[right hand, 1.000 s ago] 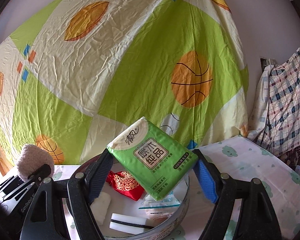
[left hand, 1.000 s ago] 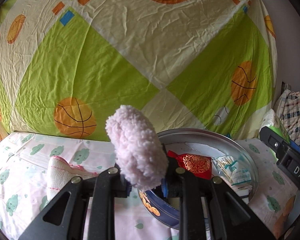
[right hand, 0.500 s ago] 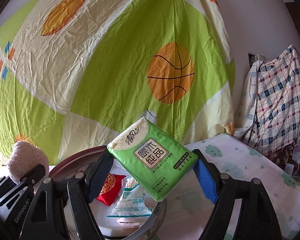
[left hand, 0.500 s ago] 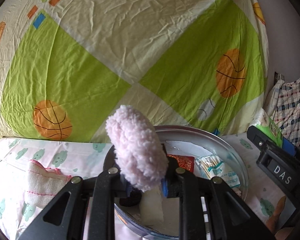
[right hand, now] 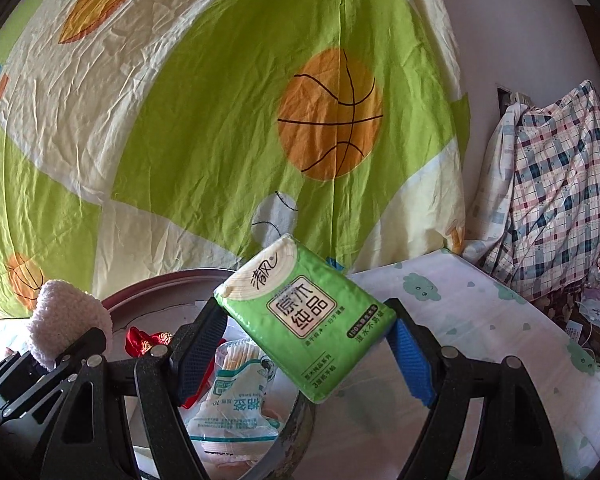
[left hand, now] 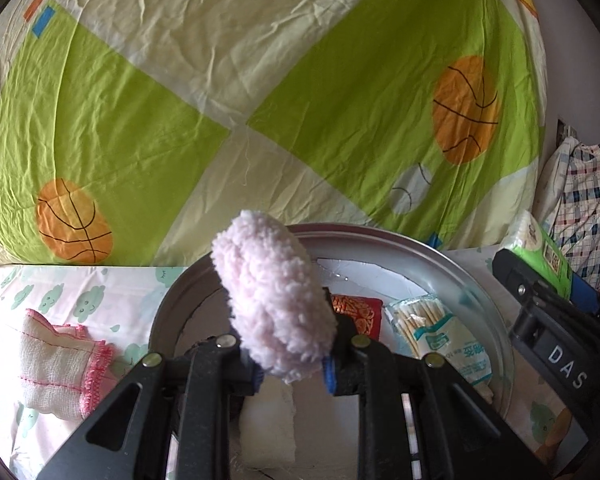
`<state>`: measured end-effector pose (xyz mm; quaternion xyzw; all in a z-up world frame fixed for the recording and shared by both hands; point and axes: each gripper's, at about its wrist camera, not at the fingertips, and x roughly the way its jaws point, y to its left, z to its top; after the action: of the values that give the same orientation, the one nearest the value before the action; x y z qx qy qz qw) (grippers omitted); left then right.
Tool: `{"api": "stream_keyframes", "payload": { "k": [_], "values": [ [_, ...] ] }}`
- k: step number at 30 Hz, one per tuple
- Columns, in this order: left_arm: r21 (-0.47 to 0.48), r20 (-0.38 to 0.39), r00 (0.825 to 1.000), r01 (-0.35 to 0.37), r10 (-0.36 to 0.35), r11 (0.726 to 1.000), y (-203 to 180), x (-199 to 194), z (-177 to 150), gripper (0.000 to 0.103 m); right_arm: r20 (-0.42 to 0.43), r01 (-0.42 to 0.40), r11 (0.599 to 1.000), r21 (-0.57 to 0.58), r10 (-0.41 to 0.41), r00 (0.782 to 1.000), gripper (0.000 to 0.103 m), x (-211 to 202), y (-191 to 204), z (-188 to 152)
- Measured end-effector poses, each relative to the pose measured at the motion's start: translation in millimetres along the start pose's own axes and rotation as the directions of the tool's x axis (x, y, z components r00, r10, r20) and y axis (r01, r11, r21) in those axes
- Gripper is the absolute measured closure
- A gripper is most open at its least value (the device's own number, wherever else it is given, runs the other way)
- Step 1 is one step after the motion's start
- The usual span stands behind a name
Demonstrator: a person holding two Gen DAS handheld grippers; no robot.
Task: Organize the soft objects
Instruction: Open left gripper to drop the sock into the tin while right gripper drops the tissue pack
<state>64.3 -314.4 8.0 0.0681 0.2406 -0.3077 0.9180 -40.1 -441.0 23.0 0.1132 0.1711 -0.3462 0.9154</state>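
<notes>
the left gripper (left hand: 290, 364) pinches a pink fluffy pad (left hand: 272, 300) between its fingers, held above the round metal tin (left hand: 452, 264). the right gripper (right hand: 306, 350) pinches a green tissue pack (right hand: 308, 316) tilted over the tin's right edge. inside the tin lie a red pouch (left hand: 358, 312) and a bag of cotton swabs (left hand: 440, 336). a gauze cloth (left hand: 56, 364) lies on the bedsheet (left hand: 80, 296) left of the tin

I'm looking into a home bedroom: a basketball-print sheet (right hand: 220, 120) is hanging behind a bed sheet (right hand: 480, 312), plaid clothing (right hand: 552, 184) draping alongside.
</notes>
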Motion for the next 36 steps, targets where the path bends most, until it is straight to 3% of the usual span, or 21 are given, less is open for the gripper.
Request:
{"api": "stream_keyframes", "payload": {
  "k": [14,19,22,24,25,27,31,33,36],
  "values": [
    [0.001,-0.056,0.997,-0.046,0.046,0.999,11,14,-3,0.083,-0.053,-0.028,0.998,-0.051,0.025,0.998,0.022,10,15,-10],
    [0.010,-0.076,0.995,-0.062,0.063,0.998,12,18,-6,0.082,-0.097,-0.090,0.995,-0.054,0.084,0.992,0.021,16,19,-14],
    [0.004,-0.056,0.996,-0.069,0.069,0.998,13,14,-4,0.062,-0.146,-0.141,0.989,-0.041,0.134,0.980,0.020,22,22,-18],
    [0.002,-0.033,0.994,-0.103,0.103,0.995,15,9,-2,0.033,-0.148,-0.141,0.989,-0.038,0.134,0.980,0.020,22,21,-18],
    [-0.006,-0.019,0.993,-0.118,0.118,0.993,17,6,-1,0.026,-0.132,-0.144,0.989,-0.029,0.139,0.981,0.020,20,19,-17],
    [-0.040,0.005,0.991,-0.134,0.134,0.990,25,-2,1,0.001,-0.097,-0.168,0.986,0.014,0.168,0.981,0.017,14,12,-13],
    [-0.092,0.053,0.992,-0.111,0.116,0.990,37,-22,6,0.000,0.009,-0.209,0.970,0.123,0.210,0.978,0.010,-3,-3,-5],
    [-0.073,0.071,0.992,-0.100,0.105,0.992,36,-30,6,0.000,0.048,-0.237,0.959,0.153,0.232,0.971,0.006,-10,-8,-1],
    [-0.016,0.092,0.986,-0.141,0.142,0.990,29,-39,0,0.000,0.081,-0.227,0.955,0.192,0.216,0.973,0.006,-17,-13,0]
  ]
}}
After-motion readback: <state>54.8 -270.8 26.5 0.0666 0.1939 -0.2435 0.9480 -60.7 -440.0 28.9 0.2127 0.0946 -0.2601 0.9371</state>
